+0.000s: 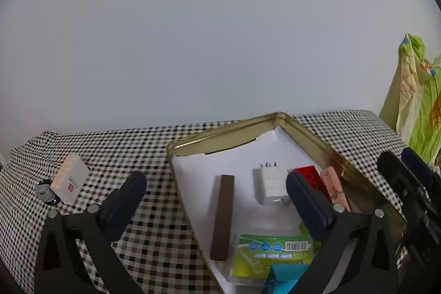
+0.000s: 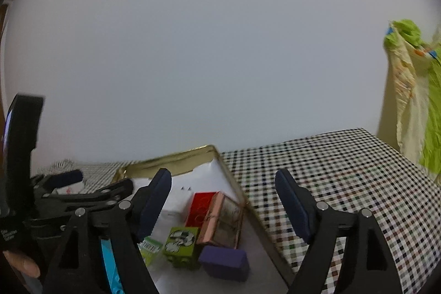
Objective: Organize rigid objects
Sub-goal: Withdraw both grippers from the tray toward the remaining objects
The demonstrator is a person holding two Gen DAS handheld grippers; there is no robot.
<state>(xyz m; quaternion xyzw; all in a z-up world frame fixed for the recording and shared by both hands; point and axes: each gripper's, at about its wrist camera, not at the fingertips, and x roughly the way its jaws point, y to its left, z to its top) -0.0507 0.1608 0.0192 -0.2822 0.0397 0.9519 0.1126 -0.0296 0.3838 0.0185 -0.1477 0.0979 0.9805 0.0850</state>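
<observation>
Left wrist view. Table under a black-and-white checked cloth, plain pale wall behind, a green-and-cream patterned fabric hanging at the far right. Gold tin tray with a white paper liner sits on the cloth. Left gripper stands wide open, nothing between its pads; its left finger is over the cloth, its right finger over the tray. Between them, inside the tray: brown bar, white charger. Red block and pink box lie just beyond the right finger; green packet at the near end. A white box lies outside on the cloth, well to the left.

Right wrist view. Same cloth, wall, fabric. Right gripper open and empty, straddling the tray's right rim. Red block, pink box, green cube and purple block lie in the tray below the gap.
</observation>
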